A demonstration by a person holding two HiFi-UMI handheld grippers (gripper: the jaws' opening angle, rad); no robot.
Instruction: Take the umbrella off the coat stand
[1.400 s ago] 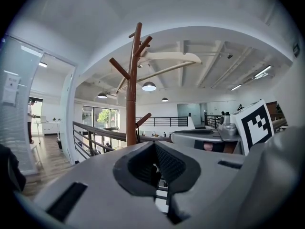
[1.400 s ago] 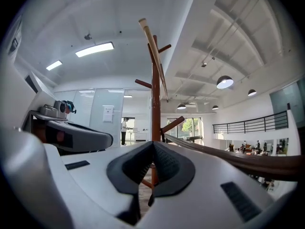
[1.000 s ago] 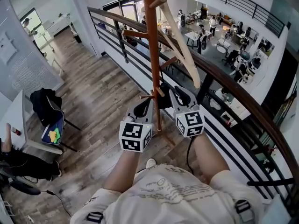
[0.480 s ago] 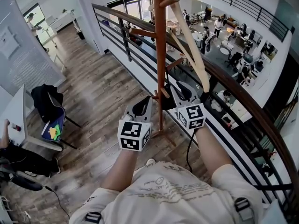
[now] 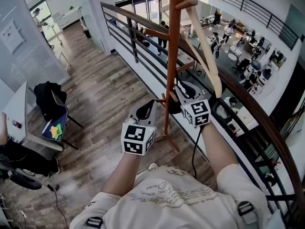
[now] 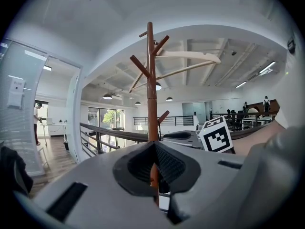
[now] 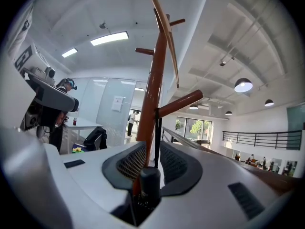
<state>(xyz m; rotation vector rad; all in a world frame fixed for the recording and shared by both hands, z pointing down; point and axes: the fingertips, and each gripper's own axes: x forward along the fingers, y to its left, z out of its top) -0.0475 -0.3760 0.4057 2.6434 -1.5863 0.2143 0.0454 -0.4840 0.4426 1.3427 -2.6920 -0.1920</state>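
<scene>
- Overhead, the beige umbrella [image 5: 206, 49] hangs from an upper peg of the coat stand [image 5: 171, 61] and slants away from its pole.
- Left gripper [image 5: 151, 105]: low beside the pole, jaws pressed together on nothing.
- Right gripper [image 5: 181, 93]: also low by the pole, jaws narrowly spread and empty.
- The umbrella is probably light and stiff, with slippery folded cloth. Pinch its firm lower end, then lift it clear of the peg.

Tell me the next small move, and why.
Probably shift the right gripper rightward toward the umbrella, at its lower end. It hangs slanting from the top of the coat stand, ending right of that gripper; a dark stub sits between that gripper's jaws, grip unclear. The left gripper, jaws nearly together, sits by the pole.
</scene>
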